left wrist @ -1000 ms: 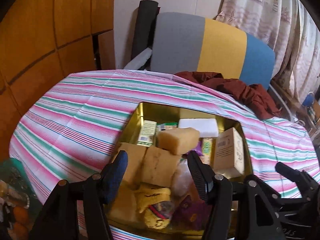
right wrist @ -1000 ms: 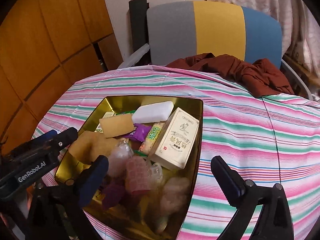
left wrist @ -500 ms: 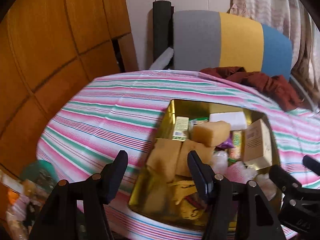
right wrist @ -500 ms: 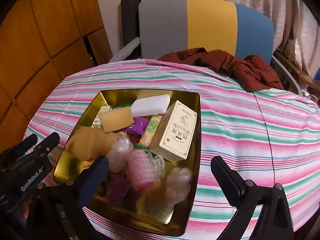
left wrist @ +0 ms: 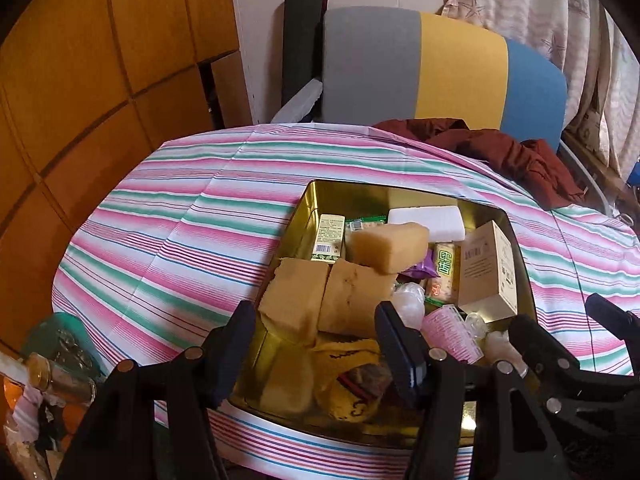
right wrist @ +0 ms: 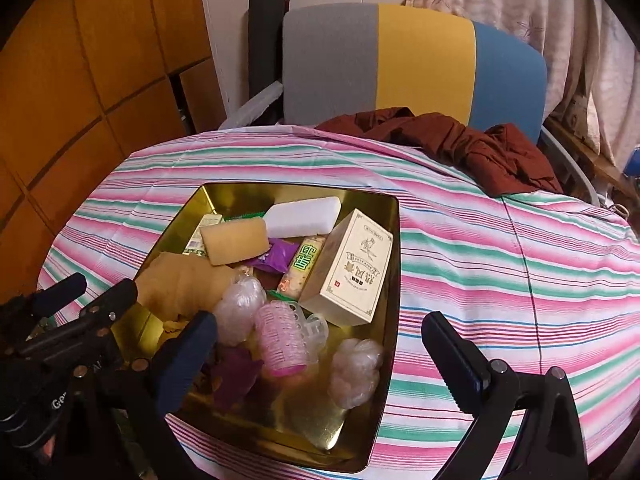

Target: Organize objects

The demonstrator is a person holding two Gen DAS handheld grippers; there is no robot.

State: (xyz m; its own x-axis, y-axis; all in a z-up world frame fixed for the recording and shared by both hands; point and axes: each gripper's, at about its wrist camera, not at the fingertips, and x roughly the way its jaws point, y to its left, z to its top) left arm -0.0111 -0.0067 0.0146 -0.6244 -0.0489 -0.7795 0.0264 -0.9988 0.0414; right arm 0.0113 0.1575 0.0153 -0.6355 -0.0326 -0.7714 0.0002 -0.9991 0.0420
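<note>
Both grippers have pulled back from the gold tin point(right wrist: 390, 240) over the last second, left gripper point(left wrist: 314, 344) and right gripper point(right wrist: 320, 356) spread apart and empty, so the sponges point(left wrist: 386, 246), white box point(right wrist: 348, 268) and curlers point(right wrist: 280, 338) all sit inside, looking either packed or awaiting sorting.

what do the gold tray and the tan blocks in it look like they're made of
The gold tray looks like thin metal with a glossy finish: its walls mirror the things inside. The tan blocks look like sponge or foam, matte and porous with soft, rounded edges; whether they are cleaning sponges cannot be told.
</note>
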